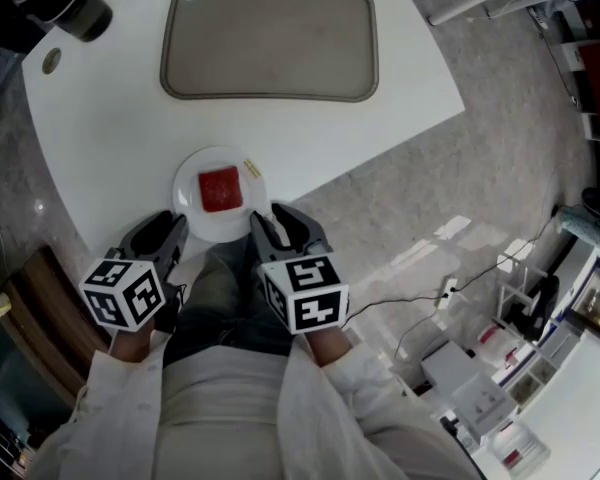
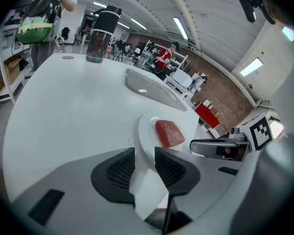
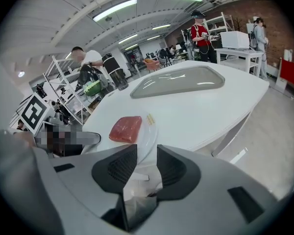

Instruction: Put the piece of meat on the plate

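Flat red square piece of meat lies approx. mid round white plate, w/ a small yellowish strip on the rim beside it. Plate sits at near edge of white round table, right in front of the person. Rounded grey rectangular tray is well apart, toward far edge. Dark-lidded tumbler stands at far-left edge.

Left gripper: jaws apart, nothing clamped, tips just beside plate's near-left rim; the rim shows in the gap in the left gripper view.

Right gripper: jaws apart, empty, tips just beside plate's near-right rim, meat ahead & slightly left of them in the right gripper view
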### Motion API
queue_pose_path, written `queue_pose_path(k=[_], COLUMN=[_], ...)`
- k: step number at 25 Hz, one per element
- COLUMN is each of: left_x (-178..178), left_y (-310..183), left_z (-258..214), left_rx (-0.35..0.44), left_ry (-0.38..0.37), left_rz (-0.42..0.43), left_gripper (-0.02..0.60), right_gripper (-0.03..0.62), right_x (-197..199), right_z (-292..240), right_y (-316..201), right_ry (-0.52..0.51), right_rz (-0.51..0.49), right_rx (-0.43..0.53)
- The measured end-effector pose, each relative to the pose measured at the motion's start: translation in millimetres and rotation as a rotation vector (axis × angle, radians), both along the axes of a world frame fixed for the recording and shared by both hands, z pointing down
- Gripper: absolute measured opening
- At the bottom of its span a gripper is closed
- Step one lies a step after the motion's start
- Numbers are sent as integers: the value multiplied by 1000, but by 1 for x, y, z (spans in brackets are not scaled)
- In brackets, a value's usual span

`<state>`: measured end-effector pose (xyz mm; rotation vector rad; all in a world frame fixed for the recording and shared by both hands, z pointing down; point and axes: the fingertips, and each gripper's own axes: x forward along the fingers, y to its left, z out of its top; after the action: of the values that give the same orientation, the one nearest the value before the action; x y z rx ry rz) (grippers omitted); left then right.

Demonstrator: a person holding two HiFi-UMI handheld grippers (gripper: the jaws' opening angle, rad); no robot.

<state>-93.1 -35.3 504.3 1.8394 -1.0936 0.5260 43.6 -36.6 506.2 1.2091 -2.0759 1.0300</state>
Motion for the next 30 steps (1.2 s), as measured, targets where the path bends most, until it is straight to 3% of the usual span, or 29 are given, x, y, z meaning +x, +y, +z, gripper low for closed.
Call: queue_pose_path(k=[10,30], left_x=[5,11], left_y=[-2,0], left_z=[1,3], left_rx=[-75,-136], left_ry=[29,50], left_rz=[22,30], left_gripper=[110,110], right_gripper=[112,111], right_x=[-3,-8], right_z=[4,6], right_y=[0,-2], right_ry=[-7,-1], right_rz=[-4,-10], right_rx=[-39,-64])
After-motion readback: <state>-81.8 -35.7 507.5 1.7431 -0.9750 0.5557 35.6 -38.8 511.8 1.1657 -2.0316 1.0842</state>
